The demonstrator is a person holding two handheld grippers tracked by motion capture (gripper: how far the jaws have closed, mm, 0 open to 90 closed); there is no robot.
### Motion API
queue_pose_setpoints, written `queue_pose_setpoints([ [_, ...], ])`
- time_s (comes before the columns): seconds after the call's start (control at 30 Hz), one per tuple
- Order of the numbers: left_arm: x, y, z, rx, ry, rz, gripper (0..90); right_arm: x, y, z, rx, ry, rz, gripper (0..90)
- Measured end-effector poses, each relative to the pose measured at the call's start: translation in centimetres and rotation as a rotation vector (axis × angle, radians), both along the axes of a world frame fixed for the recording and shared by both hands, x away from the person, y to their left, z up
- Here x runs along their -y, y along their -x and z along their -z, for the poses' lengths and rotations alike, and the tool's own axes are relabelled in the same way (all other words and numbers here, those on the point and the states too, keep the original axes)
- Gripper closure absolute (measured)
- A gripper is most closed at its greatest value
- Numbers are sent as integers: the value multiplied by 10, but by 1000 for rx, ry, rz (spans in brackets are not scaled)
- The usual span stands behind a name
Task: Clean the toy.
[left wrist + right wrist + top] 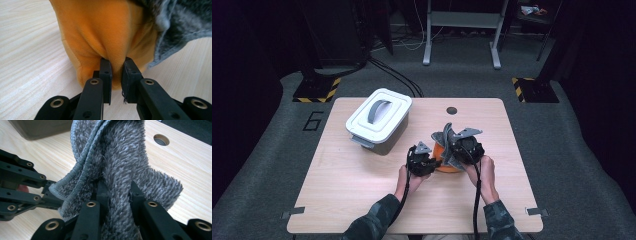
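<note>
Two cloths overlap between the claws: left claw point(116, 65) pinches a fold of the orange cloth point(105, 32) on the table point(30, 50); right claw point(117, 188) grips the grey towel point(125, 157), draped above and just right.

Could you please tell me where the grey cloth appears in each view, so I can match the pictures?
High view: the grey cloth rises at table centre-right, above the orange cloth, beside the right tongs.
Left gripper view: top right corner, draped against the orange cloth.
Right gripper view: centre, pinched in the right tongs.
Shared landmark: the table, light wood.
</note>
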State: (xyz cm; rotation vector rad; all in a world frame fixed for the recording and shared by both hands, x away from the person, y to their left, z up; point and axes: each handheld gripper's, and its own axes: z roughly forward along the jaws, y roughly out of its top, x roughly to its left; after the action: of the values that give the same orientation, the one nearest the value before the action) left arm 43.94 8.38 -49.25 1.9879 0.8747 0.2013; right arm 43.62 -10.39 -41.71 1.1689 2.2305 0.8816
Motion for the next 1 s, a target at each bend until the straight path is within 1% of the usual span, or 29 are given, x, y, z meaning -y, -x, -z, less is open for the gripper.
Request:
queue_pose_setpoints([
  [0.17,1,1,0,-4,5,0,798,10,-1,1,0,-7,14,760],
  [0.33,1,1,-1,-3,-1,5,798,30,-2,6,-21,-36,60,759],
  [0.37,1,1,-1,-3,-1,5,798,30,-2,6,-21,-36,60,759],
  [0.43,2,1,-1,-3,-2,6,798,43,-3,12,-30,-48,97,758],
  [0.5,2,1,-1,-4,0,5,797,50,-5,16,-38,-55,116,759],
  [0.53,2,1,0,-1,-1,2,797,54,-5,18,-58,-50,126,758],
  [0.57,2,1,0,-2,-2,3,797,58,-7,22,-62,-55,134,758],
  [0.6,2,1,0,-2,-2,3,797,58,-7,22,-62,-55,134,758],
  [0.63,2,1,0,-4,-1,6,797,65,-9,28,-80,-54,157,758],
  [0.7,1,1,0,-6,-2,5,797,67,-10,31,-88,-50,166,758],
  [0.73,1,1,0,-5,-2,5,798,72,-12,39,-112,-58,180,758],
  [0.77,1,1,0,-5,-1,5,798,74,-13,43,-119,-55,187,758],
  [0.8,1,1,0,-5,-1,5,797,74,-13,43,-119,-55,187,758],
  [0.83,1,0,0,-6,-1,5,797,76,-14,50,-135,-57,193,758],
  [0.9,1,0,0,-6,0,5,797,78,-16,57,-154,-54,194,758],
  [0.93,1,0,0,-6,0,5,797,78,-16,57,-154,-54,194,758],
  [0.97,1,0,0,-5,2,6,797,80,-18,62,-166,-48,193,757],
  [1.0,1,0,0,-5,1,6,797,80,-18,63,-174,-51,195,757],
])
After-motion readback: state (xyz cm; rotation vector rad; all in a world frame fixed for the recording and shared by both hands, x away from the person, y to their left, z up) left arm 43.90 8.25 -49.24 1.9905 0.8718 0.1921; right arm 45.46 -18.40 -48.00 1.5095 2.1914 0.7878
